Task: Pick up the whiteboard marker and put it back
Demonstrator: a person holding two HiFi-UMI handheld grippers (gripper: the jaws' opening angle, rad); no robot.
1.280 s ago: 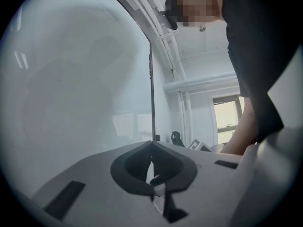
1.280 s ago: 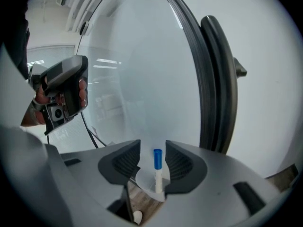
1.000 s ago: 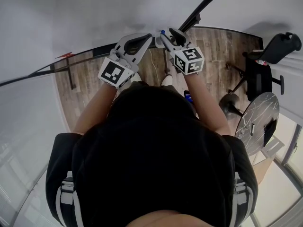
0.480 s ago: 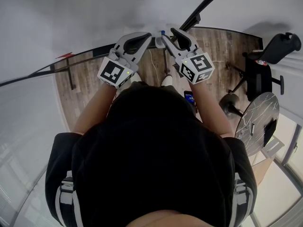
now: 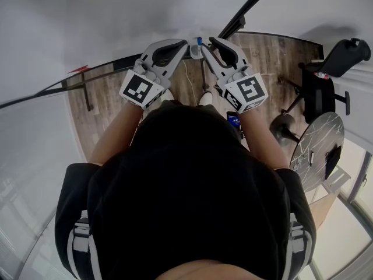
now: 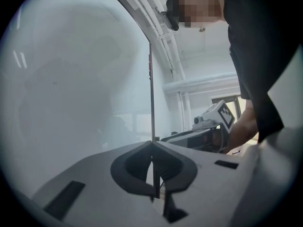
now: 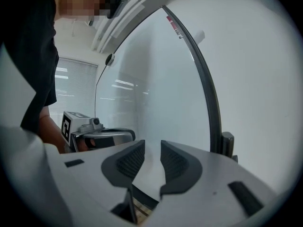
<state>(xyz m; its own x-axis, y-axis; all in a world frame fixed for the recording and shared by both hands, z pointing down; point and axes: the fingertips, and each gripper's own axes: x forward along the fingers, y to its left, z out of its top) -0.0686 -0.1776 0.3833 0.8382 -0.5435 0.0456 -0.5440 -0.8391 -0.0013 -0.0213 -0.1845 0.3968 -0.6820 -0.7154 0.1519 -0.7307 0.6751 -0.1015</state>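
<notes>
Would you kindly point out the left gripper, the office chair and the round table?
left gripper (image 6: 152, 144), left gripper view, where its fingers meet
office chair (image 5: 319, 96), head view, seat
round table (image 5: 320, 134), head view, bare top

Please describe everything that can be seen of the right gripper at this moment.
The right gripper is a light grey plastic body with two dark, ribbed pads and a cube with black-and-white square markers at its back. It points roughly level toward the whiteboard. Its jaws have just been closing but stand a narrow gap apart, with nothing between them and touching nothing. In the head view it lies close beside the left gripper.
</notes>
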